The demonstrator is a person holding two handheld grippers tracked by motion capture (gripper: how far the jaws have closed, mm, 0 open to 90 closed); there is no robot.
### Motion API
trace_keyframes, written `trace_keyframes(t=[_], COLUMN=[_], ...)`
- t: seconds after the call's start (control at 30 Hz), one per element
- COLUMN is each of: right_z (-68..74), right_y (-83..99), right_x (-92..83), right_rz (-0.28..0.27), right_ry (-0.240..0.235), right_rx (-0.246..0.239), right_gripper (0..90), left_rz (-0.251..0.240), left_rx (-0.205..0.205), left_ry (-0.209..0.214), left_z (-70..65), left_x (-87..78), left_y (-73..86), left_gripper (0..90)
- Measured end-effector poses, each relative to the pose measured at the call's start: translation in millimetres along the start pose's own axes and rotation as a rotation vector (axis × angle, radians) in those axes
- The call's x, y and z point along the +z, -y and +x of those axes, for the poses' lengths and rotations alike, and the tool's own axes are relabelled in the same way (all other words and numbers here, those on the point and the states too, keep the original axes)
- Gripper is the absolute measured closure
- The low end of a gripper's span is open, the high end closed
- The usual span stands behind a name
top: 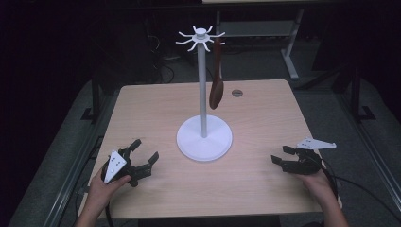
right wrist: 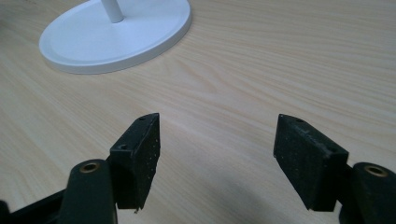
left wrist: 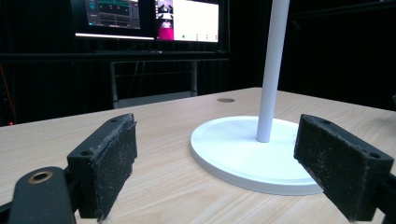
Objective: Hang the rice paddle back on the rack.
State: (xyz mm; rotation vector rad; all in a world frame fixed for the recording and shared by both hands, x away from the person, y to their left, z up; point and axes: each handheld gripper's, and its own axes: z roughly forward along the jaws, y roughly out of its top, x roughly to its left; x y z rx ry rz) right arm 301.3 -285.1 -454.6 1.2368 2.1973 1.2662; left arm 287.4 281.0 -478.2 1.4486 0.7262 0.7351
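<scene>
A white stand (top: 204, 85) with a round base (top: 204, 138) rises mid-table, its top ringed with hooks. A brown wooden spoon (top: 216, 85) hangs from one hook on the right side. My left gripper (top: 144, 153) rests low at the table's front left, open and empty, pointing toward the base (left wrist: 243, 156). My right gripper (top: 280, 155) sits at the front right, just above the wood, jaws wide apart with nothing between them; the base (right wrist: 116, 35) lies ahead of it to the left.
The light wooden table (top: 255, 179) has a small round grommet (top: 237, 93) near its far edge. Monitors (left wrist: 149, 18) glow behind the table in the left gripper view. The surroundings are dark.
</scene>
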Motion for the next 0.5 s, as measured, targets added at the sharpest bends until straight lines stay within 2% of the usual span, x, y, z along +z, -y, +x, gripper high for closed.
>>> trace_keyframes(t=[0.13, 0.5], right_z=[-1.6, -4.1], right_y=[1.8, 3.7], right_x=[1.4, 3.5], right_rz=[-0.010, 0.003], right_ry=[0.007, -0.002], right_rx=[0.001, 0.000], right_gripper=[31.1, 30.0], left_rz=[0.001, 0.006], left_rx=[0.001, 0.006], left_ry=[0.001, 0.000], left_z=[0.0, -0.1], left_x=[0.1, 0.0], left_y=[0.0, -0.2], left_gripper=[12.7, 12.7])
